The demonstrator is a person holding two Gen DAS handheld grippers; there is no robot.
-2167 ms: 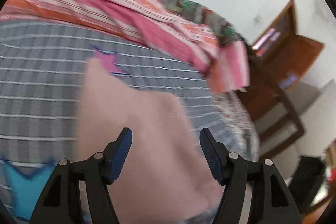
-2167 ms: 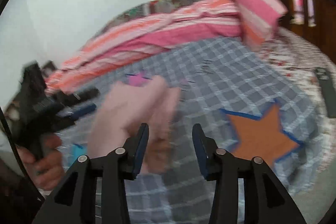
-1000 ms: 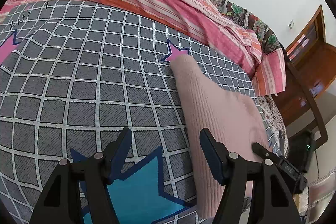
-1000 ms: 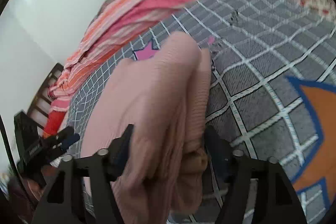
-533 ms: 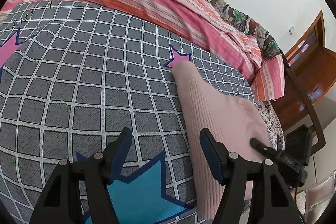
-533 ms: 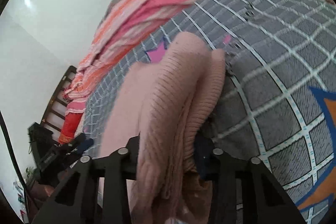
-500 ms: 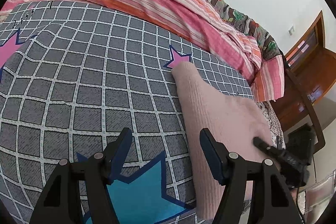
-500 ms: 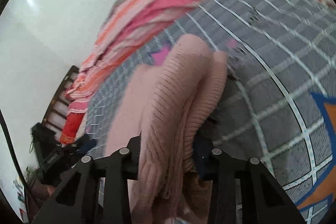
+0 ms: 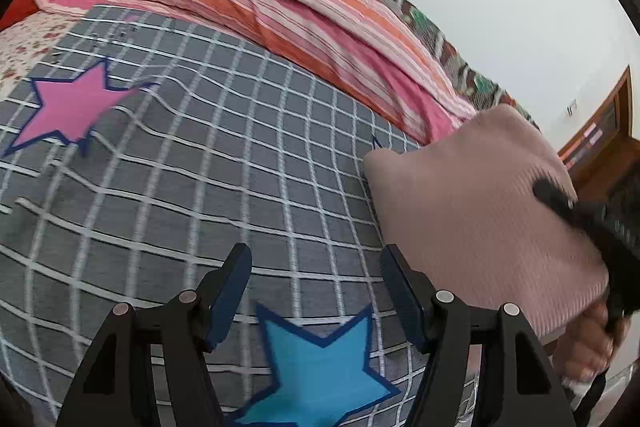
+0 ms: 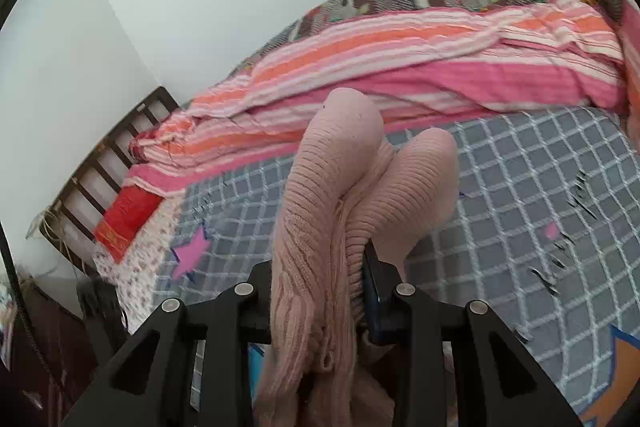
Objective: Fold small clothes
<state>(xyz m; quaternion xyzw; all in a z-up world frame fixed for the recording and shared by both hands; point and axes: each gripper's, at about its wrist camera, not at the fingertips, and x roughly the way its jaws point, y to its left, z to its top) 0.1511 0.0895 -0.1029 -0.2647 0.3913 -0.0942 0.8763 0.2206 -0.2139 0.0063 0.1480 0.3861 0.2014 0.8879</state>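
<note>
Bedspread (image 9: 208,163), grey checked with stars on it, fills my left view, and my left gripper (image 9: 316,291) hangs over it with its jaws apart and nothing between them, just above the blue star (image 9: 320,363). Further right in that view I see the pink knitted garment (image 9: 472,211), raised off the bed, with my right gripper (image 9: 560,203) biting its far edge and my hand (image 9: 592,343) below it. Turning to my right view, the right gripper (image 10: 324,291) is closing on a thick bunch of the same garment (image 10: 332,187), several ribbed layers squeezed between the pads and two rounded lobes standing up past the fingertips. Behind it lies the striped quilt (image 10: 400,67), bundled along the wall. My worry is the bunch itself: I judge the pinch holds a wad, not a clean edge, so an inner layer could slip out and the fold open as I carry it. The hanging part below the jaws, which I cannot see fully, could also drag on the bedspread and twist the garment. My free left gripper is well apart from the cloth, too far to steady it.
</note>
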